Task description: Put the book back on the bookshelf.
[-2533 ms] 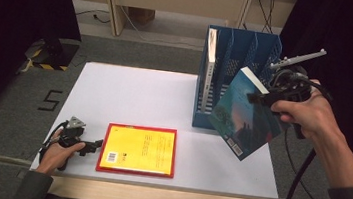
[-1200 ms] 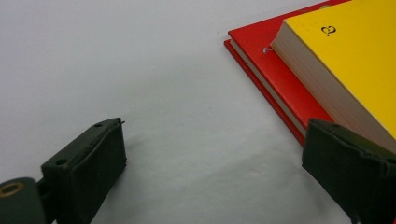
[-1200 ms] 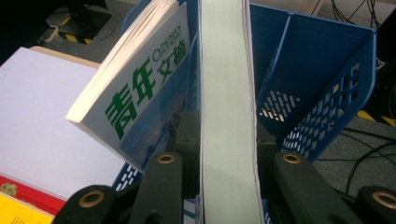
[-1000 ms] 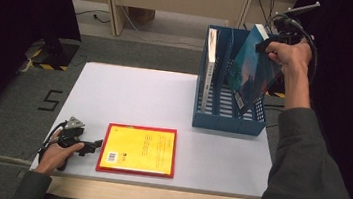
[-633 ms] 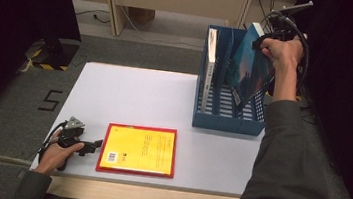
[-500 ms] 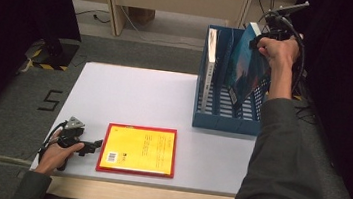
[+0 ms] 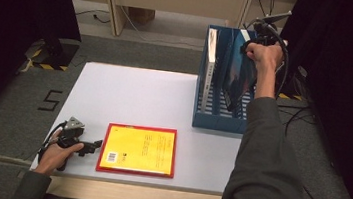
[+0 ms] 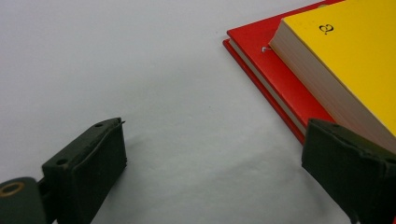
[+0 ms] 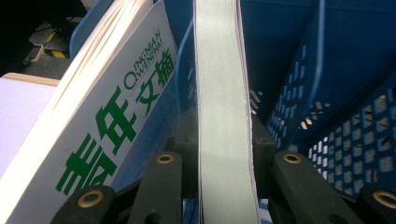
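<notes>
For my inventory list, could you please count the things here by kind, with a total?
Books: 4 (white one and dark one in the rack; yellow one on a red one)
File rack: 1
Grippers: 2 (left, right)
Total: 7

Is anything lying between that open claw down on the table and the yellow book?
Nothing visible does. The left claw rests open on bare white table, and the yellow book, stacked on a red one, lies just beyond its tips.

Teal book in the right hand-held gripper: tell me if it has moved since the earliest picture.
Yes. The teal book went from over the table's right edge up and back into the blue file rack.
</notes>
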`<state>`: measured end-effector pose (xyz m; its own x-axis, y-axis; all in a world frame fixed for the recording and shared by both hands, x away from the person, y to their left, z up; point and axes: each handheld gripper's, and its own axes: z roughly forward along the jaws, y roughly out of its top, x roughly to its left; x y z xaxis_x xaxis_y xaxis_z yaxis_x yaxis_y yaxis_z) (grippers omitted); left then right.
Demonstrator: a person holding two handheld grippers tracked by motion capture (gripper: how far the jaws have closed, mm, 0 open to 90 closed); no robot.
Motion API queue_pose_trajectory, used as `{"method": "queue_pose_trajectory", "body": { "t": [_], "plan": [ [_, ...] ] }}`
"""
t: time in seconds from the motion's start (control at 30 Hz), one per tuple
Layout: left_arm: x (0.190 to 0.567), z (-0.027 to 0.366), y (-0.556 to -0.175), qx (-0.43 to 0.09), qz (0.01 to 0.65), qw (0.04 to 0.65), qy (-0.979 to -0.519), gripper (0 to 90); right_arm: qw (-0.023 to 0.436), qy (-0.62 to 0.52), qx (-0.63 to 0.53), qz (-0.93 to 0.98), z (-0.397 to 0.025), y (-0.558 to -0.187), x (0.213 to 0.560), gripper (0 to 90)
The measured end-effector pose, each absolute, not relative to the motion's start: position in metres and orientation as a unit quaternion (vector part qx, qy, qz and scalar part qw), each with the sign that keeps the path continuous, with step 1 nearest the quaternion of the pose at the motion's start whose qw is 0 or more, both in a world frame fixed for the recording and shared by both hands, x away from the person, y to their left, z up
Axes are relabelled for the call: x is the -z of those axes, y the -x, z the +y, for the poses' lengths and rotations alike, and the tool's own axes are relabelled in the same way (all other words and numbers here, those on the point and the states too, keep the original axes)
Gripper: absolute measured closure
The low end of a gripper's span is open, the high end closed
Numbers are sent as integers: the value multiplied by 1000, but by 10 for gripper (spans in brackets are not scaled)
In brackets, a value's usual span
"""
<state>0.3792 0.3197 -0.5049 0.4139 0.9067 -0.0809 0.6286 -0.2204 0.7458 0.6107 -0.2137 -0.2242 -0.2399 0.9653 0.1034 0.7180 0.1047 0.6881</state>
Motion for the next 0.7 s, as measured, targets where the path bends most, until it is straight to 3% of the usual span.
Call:
{"method": "queue_pose_trajectory", "body": {
  "t": [0.7],
  "plan": [
    [505, 320, -379, -191, 505, 364, -759, 59, 170, -596, -331, 712, -213, -624, 258, 719]
  ]
}}
